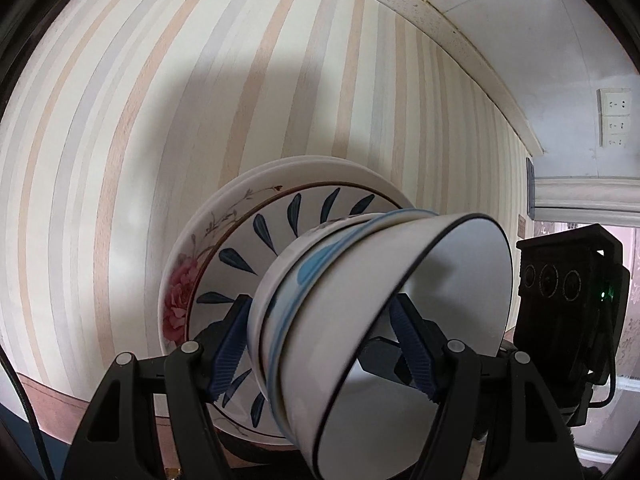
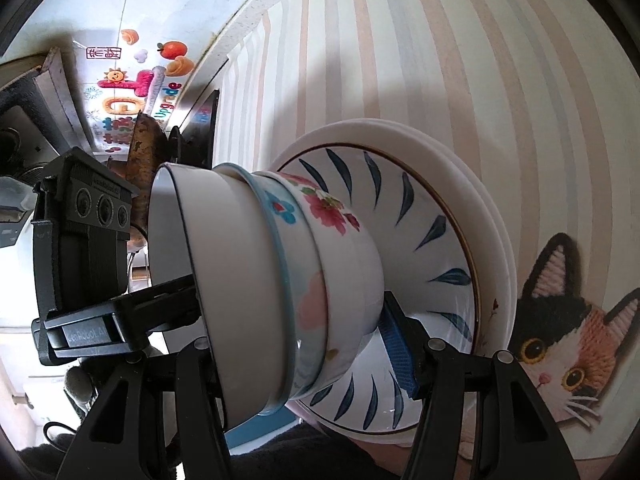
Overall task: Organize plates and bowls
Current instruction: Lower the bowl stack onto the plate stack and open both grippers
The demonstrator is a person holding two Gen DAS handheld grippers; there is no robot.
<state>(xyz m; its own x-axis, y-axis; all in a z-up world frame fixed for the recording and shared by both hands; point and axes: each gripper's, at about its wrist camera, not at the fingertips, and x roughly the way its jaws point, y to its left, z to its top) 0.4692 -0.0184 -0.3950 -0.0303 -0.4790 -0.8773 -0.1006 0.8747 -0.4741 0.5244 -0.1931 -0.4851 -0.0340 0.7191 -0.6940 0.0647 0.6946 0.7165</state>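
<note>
Here, at frame centre, both grippers clamp one nested stack of bowls (image 1: pixel 360 320) from opposite sides: the left gripper (image 1: pixel 320 344) and right gripper (image 2: pixel 296 332) half open, pads pressing it. The plates (image 2: pixel 440 240) lie behind, against striped wallpaper (image 1: pixel 200 80).

Both grippers, left gripper (image 1: pixel 320 344) and right gripper (image 2: pixel 300 344), have black angular arms, silver screws and ribbed blue pads (image 2: pixel 396 344).

three nested bowls (image 1: pixel 360 320) tipped sideways, plain white black-rimmed one outermost, blue-patterned and pink-flowered ones behind, sat on stacked plates (image 2: pixel 420 216), top plate painted with dark blue leaves, rose-patterned plate (image 1: pixel 180 292) beneath
</note>
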